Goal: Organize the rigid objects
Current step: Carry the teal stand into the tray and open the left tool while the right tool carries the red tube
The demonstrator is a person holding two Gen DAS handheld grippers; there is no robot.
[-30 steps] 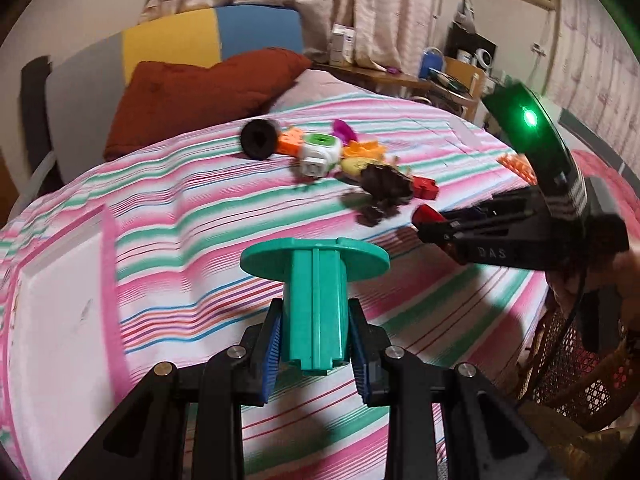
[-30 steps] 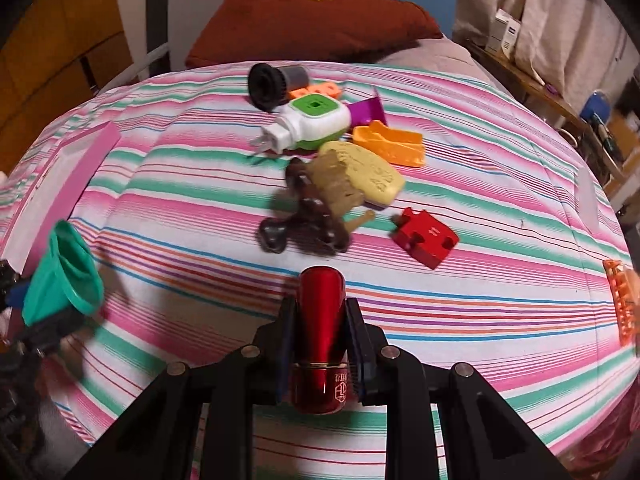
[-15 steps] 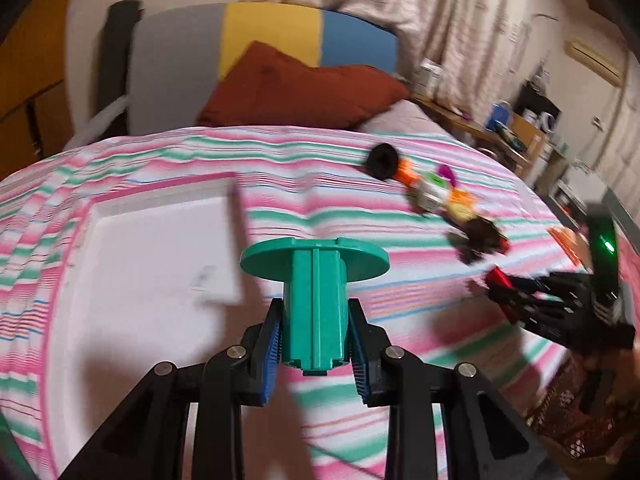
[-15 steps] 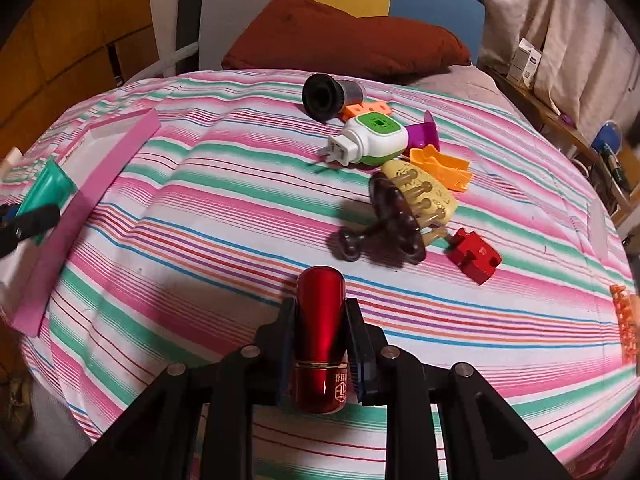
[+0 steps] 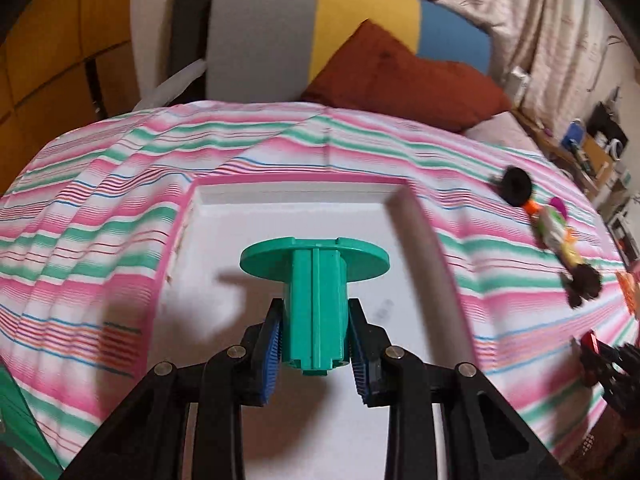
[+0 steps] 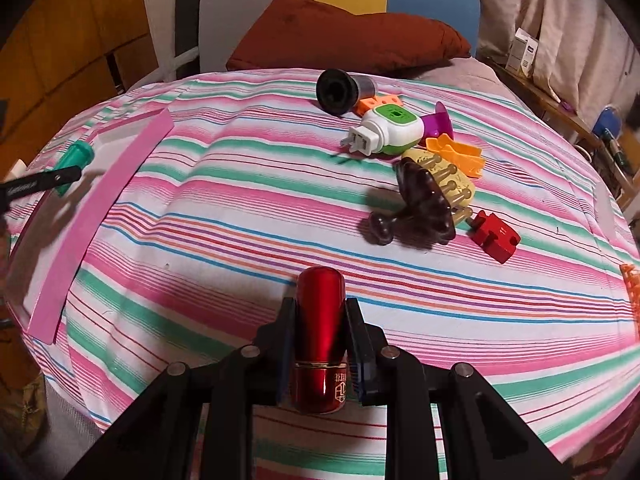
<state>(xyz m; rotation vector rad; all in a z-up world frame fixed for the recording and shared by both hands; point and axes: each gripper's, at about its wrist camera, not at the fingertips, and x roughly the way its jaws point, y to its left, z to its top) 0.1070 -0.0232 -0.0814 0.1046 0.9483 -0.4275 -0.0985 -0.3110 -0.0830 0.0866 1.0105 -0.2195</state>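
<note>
Left gripper (image 5: 316,340), clamped on my green spool (image 5: 315,292), hangs over the white tray (image 5: 280,216) straight ahead, nearer than my right gripper (image 6: 320,344), clamped on its red tube (image 6: 320,336).

In the left wrist view the toy cluster (image 5: 560,240) at the right edge smears into motion blur — single pieces unreadable — while the right claw (image 5: 608,360) is cut off at lower right and the pink-rimmed tray (image 5: 424,240) runs behind the claw at the bottom.

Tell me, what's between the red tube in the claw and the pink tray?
Nothing but bare striped bedsheet, seen in the right wrist view, lies between the red tube and the pink tray.
</note>
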